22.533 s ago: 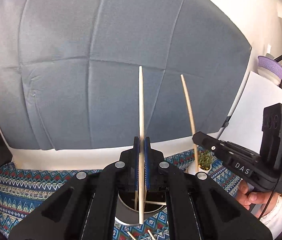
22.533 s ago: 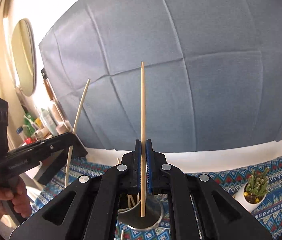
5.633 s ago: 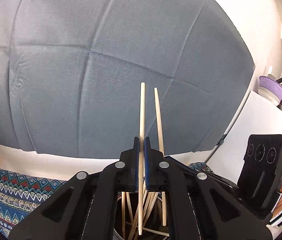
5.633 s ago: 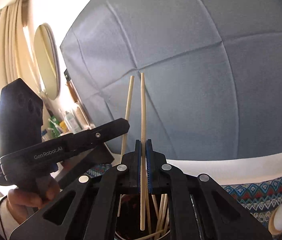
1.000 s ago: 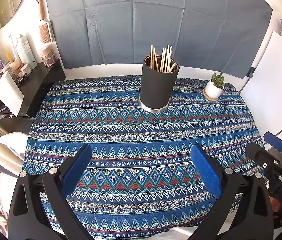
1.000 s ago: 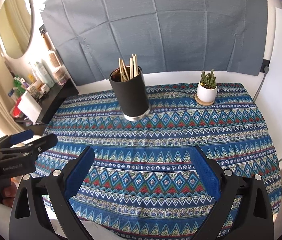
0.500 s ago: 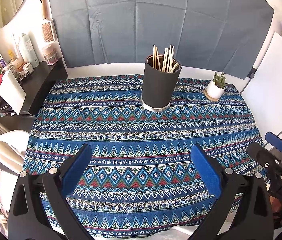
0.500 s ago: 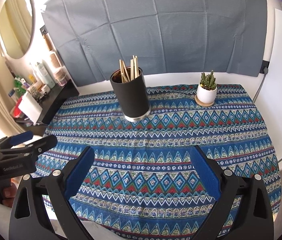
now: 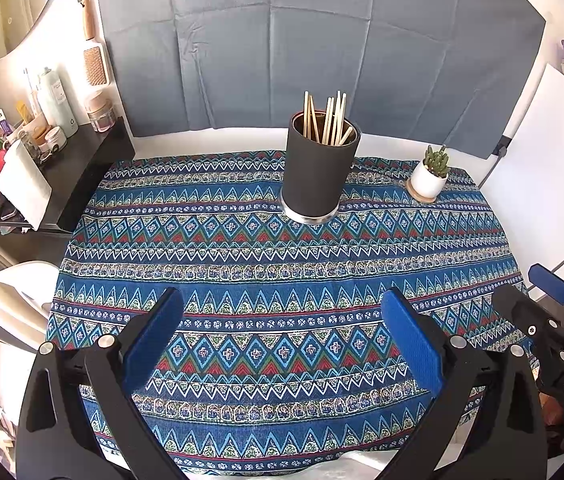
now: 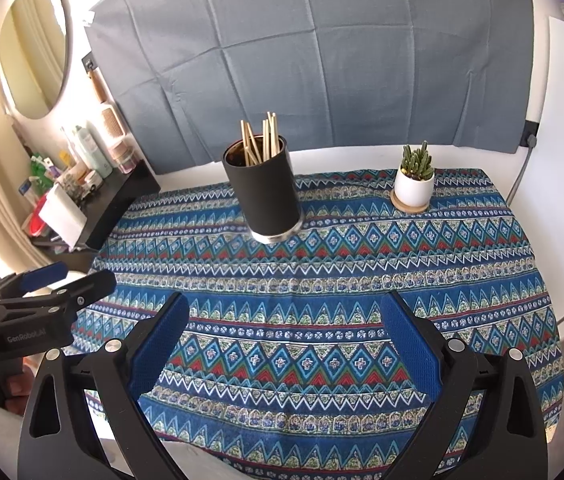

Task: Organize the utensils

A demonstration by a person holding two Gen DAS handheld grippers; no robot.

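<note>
A black cylindrical holder [image 9: 316, 172] stands upright at the back middle of the patterned blue tablecloth [image 9: 282, 272]. Several wooden chopsticks [image 9: 328, 118] stand in it. It also shows in the right wrist view [image 10: 266, 196] with the chopsticks [image 10: 262, 138]. My left gripper [image 9: 282, 316] is open and empty, near the table's front edge. My right gripper [image 10: 284, 314] is open and empty, also near the front edge. Each gripper shows at the side of the other's view: the right one [image 9: 538, 300] and the left one [image 10: 66, 280].
A small cactus in a white pot [image 9: 430, 174] stands at the back right on a coaster. A black shelf [image 9: 82, 184] with bottles and jars is at the left. A grey cloth backdrop [image 9: 314, 44] hangs behind. A white board [image 9: 550, 176] stands at the right.
Both grippers stay open and empty and have shifted only slightly. The holder with the chopsticks has not moved.
</note>
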